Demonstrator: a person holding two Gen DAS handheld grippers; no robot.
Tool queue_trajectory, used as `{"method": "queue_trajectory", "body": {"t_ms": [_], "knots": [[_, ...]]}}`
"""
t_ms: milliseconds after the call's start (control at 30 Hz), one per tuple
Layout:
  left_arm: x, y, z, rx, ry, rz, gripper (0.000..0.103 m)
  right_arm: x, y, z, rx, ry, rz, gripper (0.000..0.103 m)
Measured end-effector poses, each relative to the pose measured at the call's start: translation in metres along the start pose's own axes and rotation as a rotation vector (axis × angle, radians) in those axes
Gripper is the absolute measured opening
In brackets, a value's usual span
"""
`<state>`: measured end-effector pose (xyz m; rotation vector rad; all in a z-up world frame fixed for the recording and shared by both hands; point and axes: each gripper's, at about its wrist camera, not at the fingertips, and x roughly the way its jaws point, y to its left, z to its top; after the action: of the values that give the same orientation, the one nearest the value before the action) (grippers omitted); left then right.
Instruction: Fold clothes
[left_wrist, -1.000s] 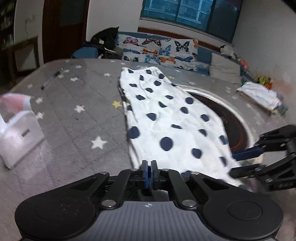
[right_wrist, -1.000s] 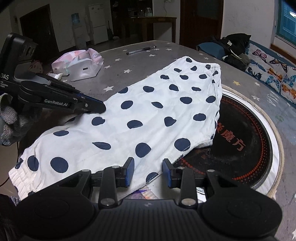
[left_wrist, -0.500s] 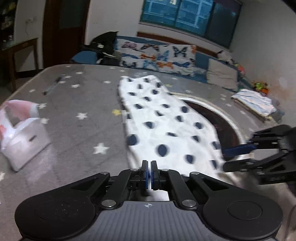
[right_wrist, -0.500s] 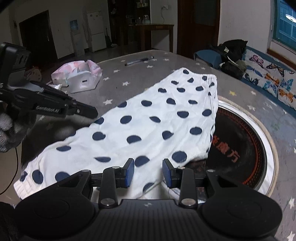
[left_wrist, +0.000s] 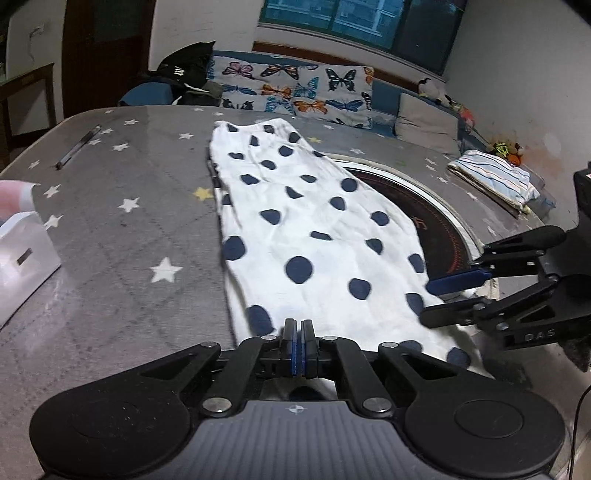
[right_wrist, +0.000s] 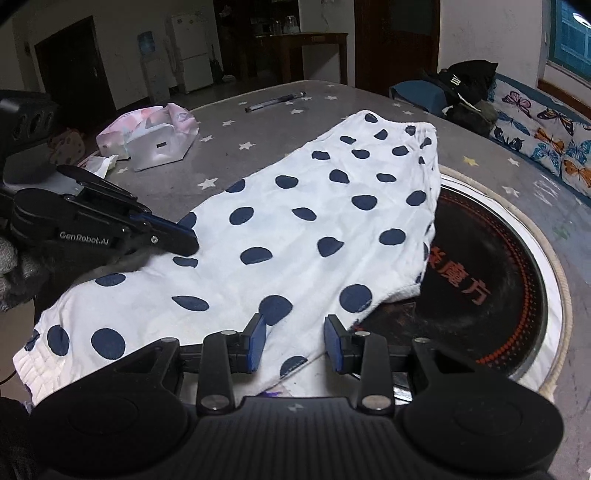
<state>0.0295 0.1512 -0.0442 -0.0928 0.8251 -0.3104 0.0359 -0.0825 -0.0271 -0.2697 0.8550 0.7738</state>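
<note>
**Where the Spotted Cloth Sags, Both Grippers Wait at Its Near End**

While the white garment with navy dots (right_wrist: 306, 236) lies stretched lengthwise on the star-patterned grey table (left_wrist: 110, 236), its far waistband reaches toward the butterfly-print couch (left_wrist: 295, 88) and one long edge drapes over the round dark inset (right_wrist: 487, 295) in the tabletop. It appears already doubled along its length, with a second layer showing at the left edge in the left wrist view, though whether more folds are due cannot be settled from here.

The cloth looks thin, soft and light. It wrinkles readily and would likely sag from any single pinch, so a hold at two corners of the near hem seems the safer way to carry it over without bunching. The gathered, elasticated edge at the near corner probably gives a firmer bite than the plain fabric.

The left gripper (left_wrist: 298, 345) has its blue pads pressed together at the near edge of the garment; whether fabric is caught between them cannot be told. In the right wrist view it reaches in low from the left, its tip resting on or just over the cloth. The right gripper (right_wrist: 295, 341) stands with its jaws apart, straddling the garment's near-right edge, tilted slightly down and holding nothing.

A pen (left_wrist: 77, 147), a white box (right_wrist: 159, 147) and a folded striped cloth (left_wrist: 495, 177) lie well apart from the work.
</note>
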Motion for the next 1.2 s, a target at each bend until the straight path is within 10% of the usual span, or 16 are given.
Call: {"method": "queue_trajectory", "body": {"t_ms": [833, 1200], "knots": [[-0.002, -0.006, 0.014, 0.007, 0.009, -0.020, 0.004, 0.019, -0.047, 0.037, 0.088, -0.058, -0.073, 0.028], [0.015, -0.004, 0.027, -0.020, 0.012, -0.032, 0.021, 0.027, -0.066, 0.074, 0.070, -0.049, -0.069, 0.036]]}}
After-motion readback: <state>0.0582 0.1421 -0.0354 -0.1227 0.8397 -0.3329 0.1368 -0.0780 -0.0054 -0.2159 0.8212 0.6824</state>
